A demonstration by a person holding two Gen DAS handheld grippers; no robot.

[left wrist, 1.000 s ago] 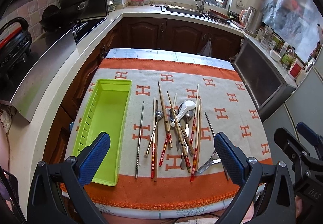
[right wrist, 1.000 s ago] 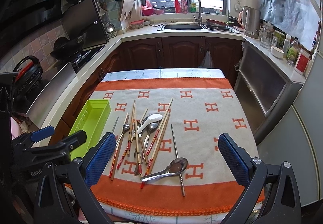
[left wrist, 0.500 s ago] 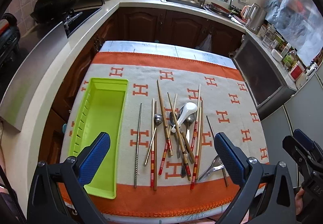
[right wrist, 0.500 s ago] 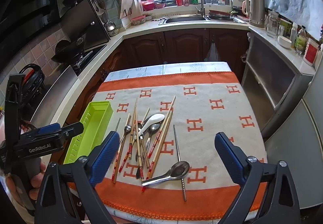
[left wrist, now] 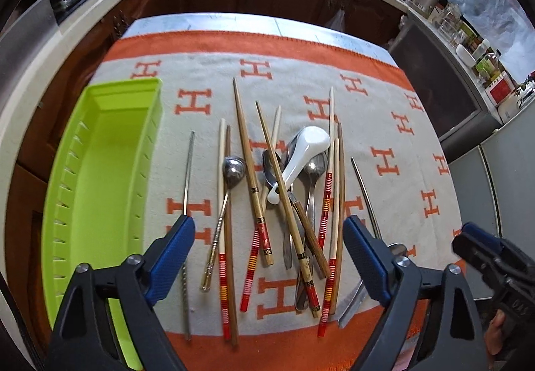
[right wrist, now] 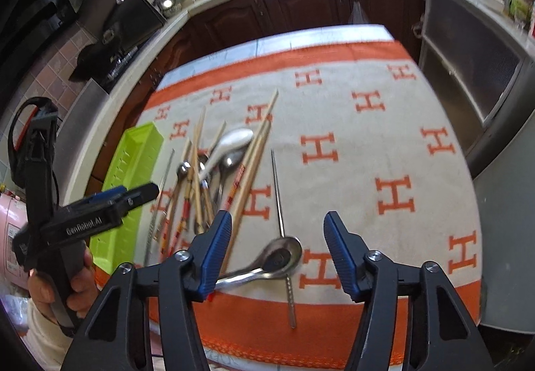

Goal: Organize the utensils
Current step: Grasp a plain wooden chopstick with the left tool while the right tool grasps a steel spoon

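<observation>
Right gripper [right wrist: 277,250] is spread wide above the steel spoon [right wrist: 267,262] at the table's near edge; left gripper [left wrist: 267,257] likewise spread over the tangled chopsticks [left wrist: 249,170]. Green tray [left wrist: 100,170] sits left, unfilled. Recommended: pinch one utensil at mid-handle, clear of its neighbours.

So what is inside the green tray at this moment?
The green tray shows only bare plastic floor; no utensils in it. Its near end is covered by the left gripper, so that part cannot be checked.
</observation>
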